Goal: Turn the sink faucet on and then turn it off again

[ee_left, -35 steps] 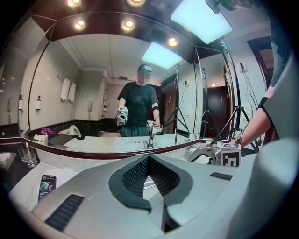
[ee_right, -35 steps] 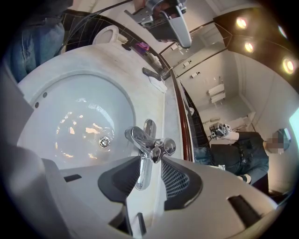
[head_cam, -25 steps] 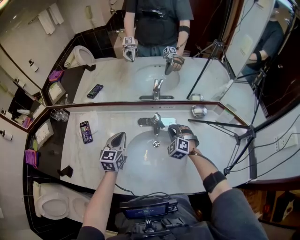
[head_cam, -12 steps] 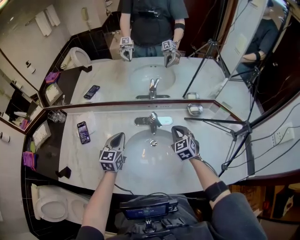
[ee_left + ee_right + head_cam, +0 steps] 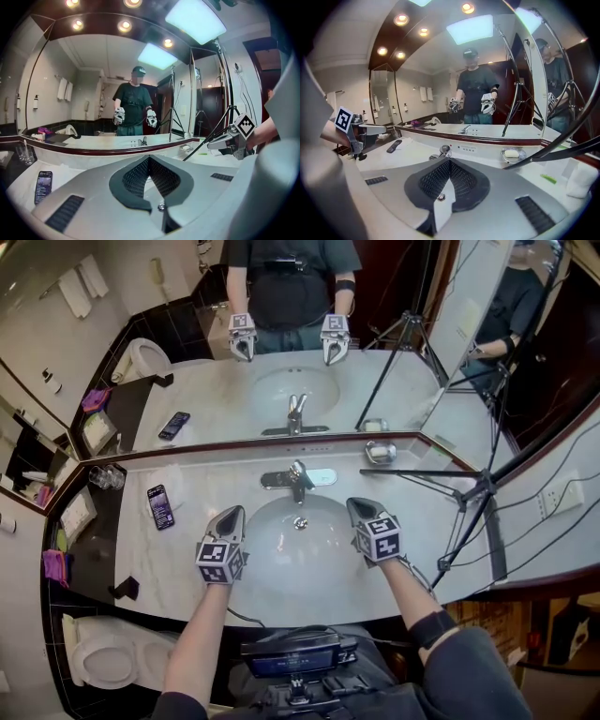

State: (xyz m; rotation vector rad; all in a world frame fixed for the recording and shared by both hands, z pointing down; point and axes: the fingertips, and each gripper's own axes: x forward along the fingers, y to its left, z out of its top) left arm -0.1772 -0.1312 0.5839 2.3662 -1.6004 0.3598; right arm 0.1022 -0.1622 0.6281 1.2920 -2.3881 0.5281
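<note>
Head view: chrome faucet [image 5: 298, 476] at upper centre of the frame, fixed to the pale bench [image 5: 169, 559] just behind the basin [image 5: 281, 563], with no stream visible at the spout. Left tongs [image 5: 232, 514] over the basin's left edge and right tongs [image 5: 354, 506] over its right edge, both aimed toward the mirror [image 5: 281, 381] and well apart from the faucet. Phone [image 5: 160, 505] at left of centre, soap dish [image 5: 380, 453] at upper right of the faucet. Left gripper view: pressed tip to tip at lower centre, gripping nothing, the real faucet hidden behind the closed tips. Right gripper view: likewise closed tight and empty, with the faucet [image 5: 443, 151] just above the tips at centre frame, near but untouched. Probably stiff, heavy and immovable at the base, polished and so likely slippery, with only the top lever free to swing under a light push. Best taken at the lever's free end, nudged with closed tips rather than pinched.
</note>
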